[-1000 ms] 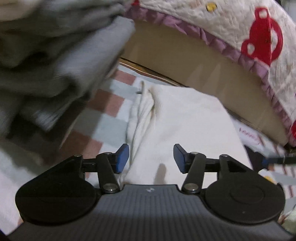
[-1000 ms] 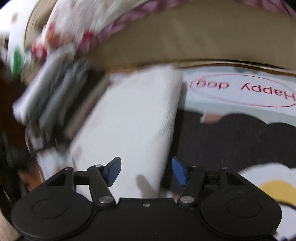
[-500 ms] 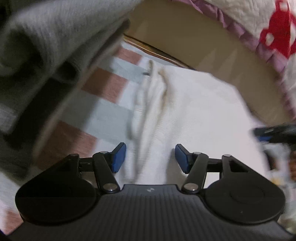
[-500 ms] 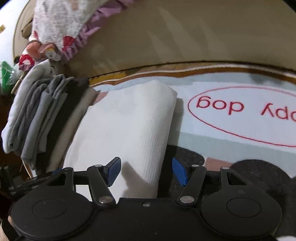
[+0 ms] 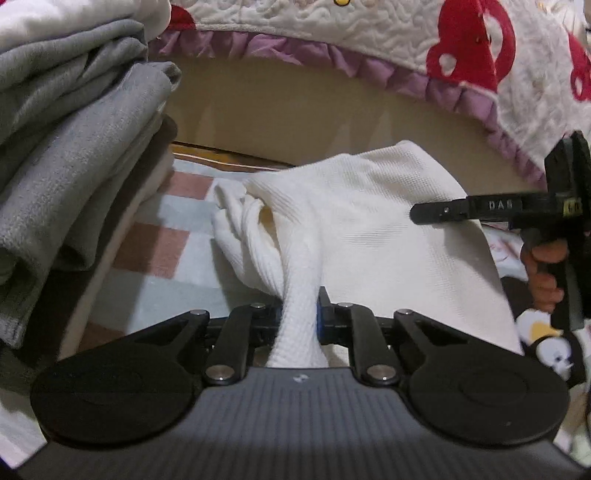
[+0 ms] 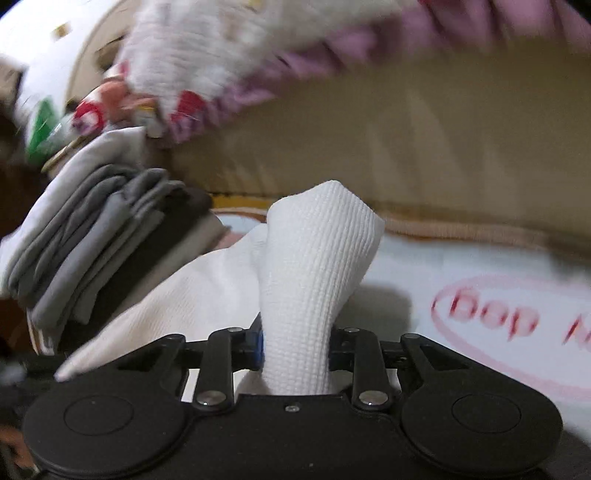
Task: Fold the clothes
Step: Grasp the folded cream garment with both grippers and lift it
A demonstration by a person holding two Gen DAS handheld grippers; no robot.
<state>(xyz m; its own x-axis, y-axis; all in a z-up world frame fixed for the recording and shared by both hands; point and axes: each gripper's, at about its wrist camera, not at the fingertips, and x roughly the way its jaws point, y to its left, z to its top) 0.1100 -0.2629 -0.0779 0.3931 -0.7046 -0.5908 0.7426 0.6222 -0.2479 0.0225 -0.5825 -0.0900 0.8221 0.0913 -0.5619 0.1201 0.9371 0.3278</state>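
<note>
— White waffle-knit garment (image 5: 369, 236) first: where do we have it?

— We have it pinched at two places. Our left gripper (image 5: 300, 317) has just been closing, and its blue pads now press a bunched ridge of the cloth between them. Our right gripper (image 6: 295, 349) has also just been closing, and it squeezes a thick fold that stands up past the fingers like a blunt cone. The rest of the garment drapes down onto the printed mat (image 5: 173, 254).

— Any writing we can read?

— On the mat, in the right wrist view, a red oval (image 6: 517, 328) encloses red lettering seen upside down. It is smeared by blur, so we make out only something like "dog" and cannot read the rest. In the left wrist view, the other gripper's black finger (image 5: 480, 208) crosses over the cloth at the right and carries small pale letters, roughly "DAS"; we are not sure of them. A hand (image 5: 543, 273) grips that handle.

— What surrounds the garment?

— A stack of folded grey clothes (image 5: 74, 177) sits just beside it on the left, with a dark piece and a pale one near the bottom. Behind runs a tan bed base (image 5: 314, 129), and over it hangs a quilted cover (image 5: 388, 33) with red shapes and a purple frill. At the mat's right edge we see a small penguin print (image 5: 554, 350).
</note>
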